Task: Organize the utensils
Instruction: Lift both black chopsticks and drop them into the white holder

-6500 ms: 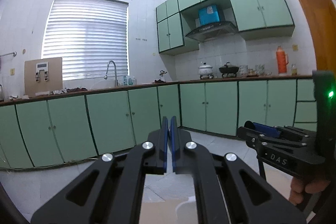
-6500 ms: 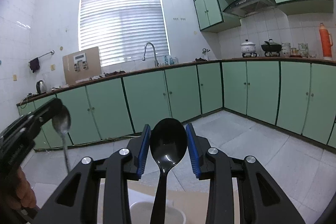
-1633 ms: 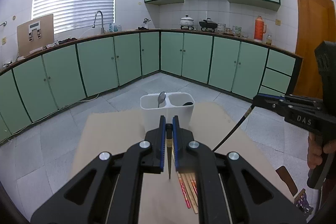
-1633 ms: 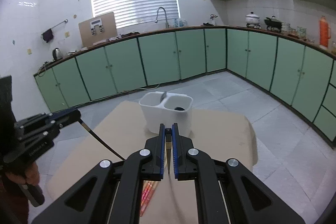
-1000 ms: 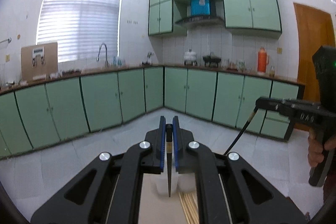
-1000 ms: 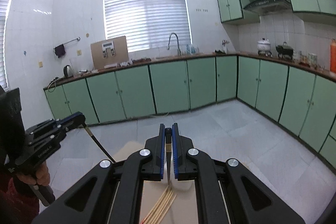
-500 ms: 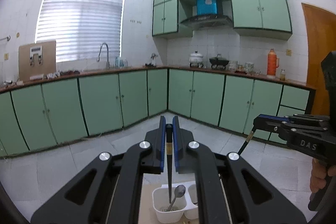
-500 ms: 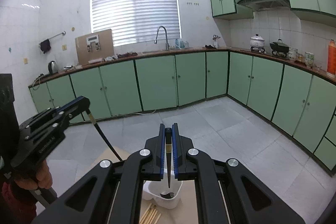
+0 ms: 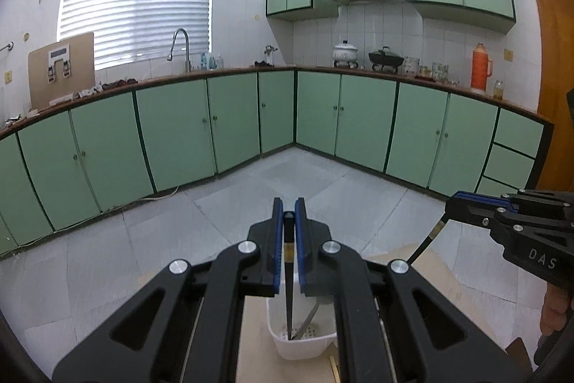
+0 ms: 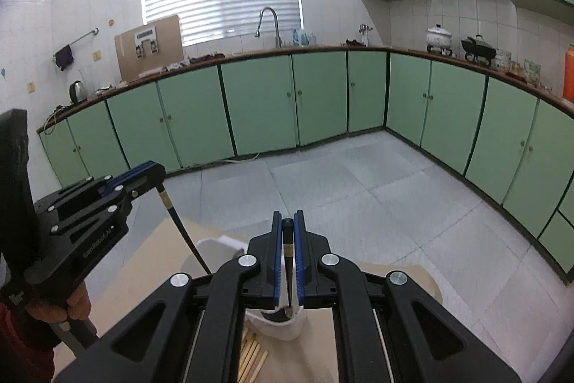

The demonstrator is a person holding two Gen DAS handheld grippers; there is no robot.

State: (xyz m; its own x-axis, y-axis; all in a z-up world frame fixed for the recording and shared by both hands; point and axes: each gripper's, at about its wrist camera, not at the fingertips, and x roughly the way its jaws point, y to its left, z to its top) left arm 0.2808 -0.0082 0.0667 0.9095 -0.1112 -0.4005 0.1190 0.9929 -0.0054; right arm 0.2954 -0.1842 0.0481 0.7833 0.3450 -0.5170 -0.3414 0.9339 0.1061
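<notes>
Hanging over the far end of a tan table (image 9: 441,279), both grippers are clamped on thin dark chopsticks. The left gripper (image 9: 289,214) pinches one black chopstick (image 9: 289,297) between its blue pads, and the stick points down into a white plastic utensil holder (image 9: 305,349) that stands on the table near its far edge. The tip reaches down near the perforated bottom of the compartment below it, where a metal utensil (image 9: 311,314) leans against the wall; whether the tip touches the bottom cannot be told.

The right gripper (image 10: 287,221) is likewise closed on a second black chopstick (image 10: 287,261), which has a pale band just below its top end. This stick hangs over the holder's other compartment (image 10: 283,329), where something dark lies at the bottom; the gripper's own body hides most of that compartment.

From the right wrist view, the left gripper appears at the left side, carried in a person's hand (image 10: 77,306), with its chopstick slanting down toward the holder's rim. A bundle of light wooden chopsticks (image 10: 251,359) lies flat on the table, just beside the holder on its near side. Green cabinets (image 9: 229,128) line the kitchen walls beyond the table.
</notes>
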